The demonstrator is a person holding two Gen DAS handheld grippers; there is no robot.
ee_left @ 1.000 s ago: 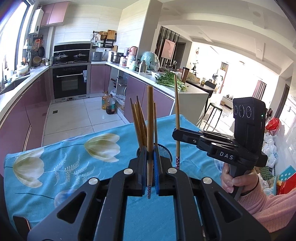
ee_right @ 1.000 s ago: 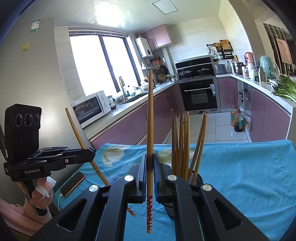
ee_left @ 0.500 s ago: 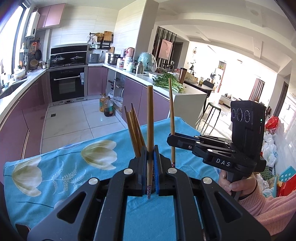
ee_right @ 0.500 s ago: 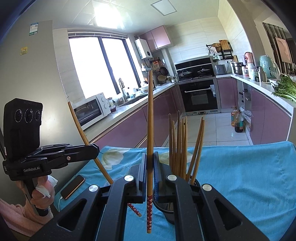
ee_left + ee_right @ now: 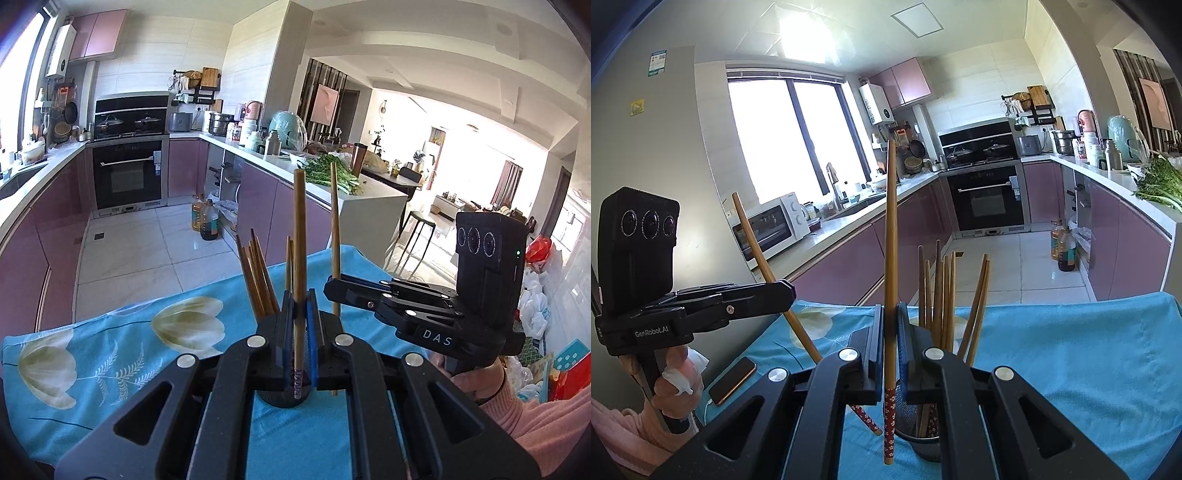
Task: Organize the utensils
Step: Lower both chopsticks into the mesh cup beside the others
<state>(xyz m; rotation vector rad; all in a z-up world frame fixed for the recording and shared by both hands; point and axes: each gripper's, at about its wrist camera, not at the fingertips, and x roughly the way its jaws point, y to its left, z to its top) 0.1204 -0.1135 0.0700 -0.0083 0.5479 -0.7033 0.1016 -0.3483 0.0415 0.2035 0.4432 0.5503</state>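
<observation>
I have both jaws clamped tight — left gripper and right gripper each pinching one upright chopstick — with the mesh holder just beyond them.

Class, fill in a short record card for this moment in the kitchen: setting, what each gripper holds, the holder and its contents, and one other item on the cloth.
setting: kitchen table under a blue floral tablecloth
left gripper: shut on one chopstick, upright, patterned end down
right gripper: shut on another chopstick, upright, red patterned end down
holder: dark mesh cup on the cloth, just beyond both grippers
holder contents: a bunch of wooden chopsticks, leaning outward
other item: phone lying flat by the left hand
</observation>
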